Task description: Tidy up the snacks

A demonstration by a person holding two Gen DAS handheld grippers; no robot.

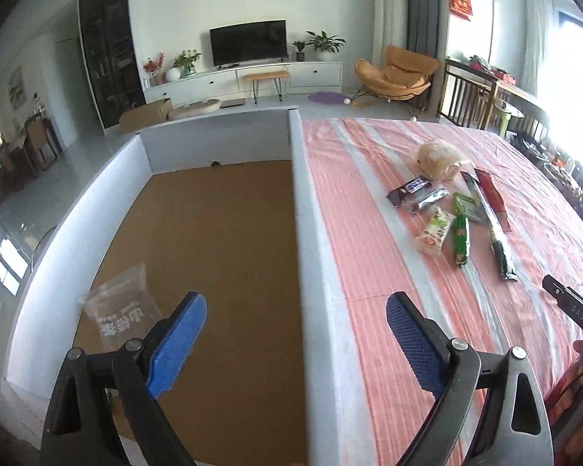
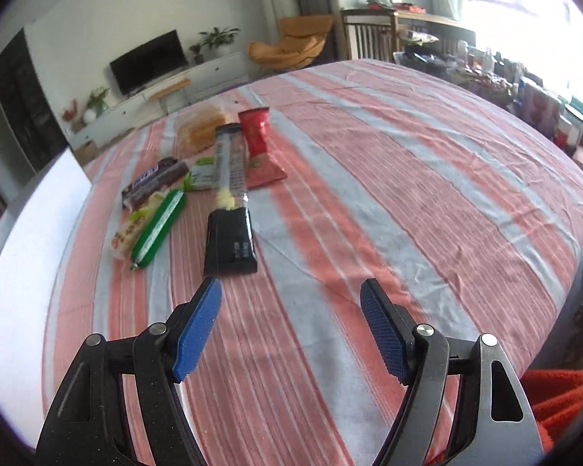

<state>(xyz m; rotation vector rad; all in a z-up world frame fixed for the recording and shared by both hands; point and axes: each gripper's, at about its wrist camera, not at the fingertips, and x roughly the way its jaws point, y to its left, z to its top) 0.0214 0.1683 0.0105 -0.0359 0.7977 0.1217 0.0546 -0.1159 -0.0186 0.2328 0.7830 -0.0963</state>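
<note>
A large white-walled box [image 1: 300, 202] with a brown cardboard floor stands at the table's left. A clear snack bag [image 1: 122, 310] with white print lies inside it, near my left gripper [image 1: 295, 312], which hangs open over the box's right wall with nothing between its fingers. On the striped cloth lies a heap of snacks: a long black pack [image 2: 229, 213], a red pack [image 2: 258, 147], a green sausage stick [image 2: 157, 229], a dark chocolate bar [image 2: 155, 182] and a bread bag [image 2: 200, 128]. My right gripper [image 2: 291, 299] stands open and empty just in front of the black pack.
The table wears a pink and grey striped cloth [image 2: 408, 194]. In the left wrist view part of my other gripper [image 1: 571, 306] shows at the right edge. Cluttered shelves [image 2: 524, 89] stand beyond the table's far right; a TV [image 1: 248, 42] and an orange chair [image 1: 396, 73] are behind.
</note>
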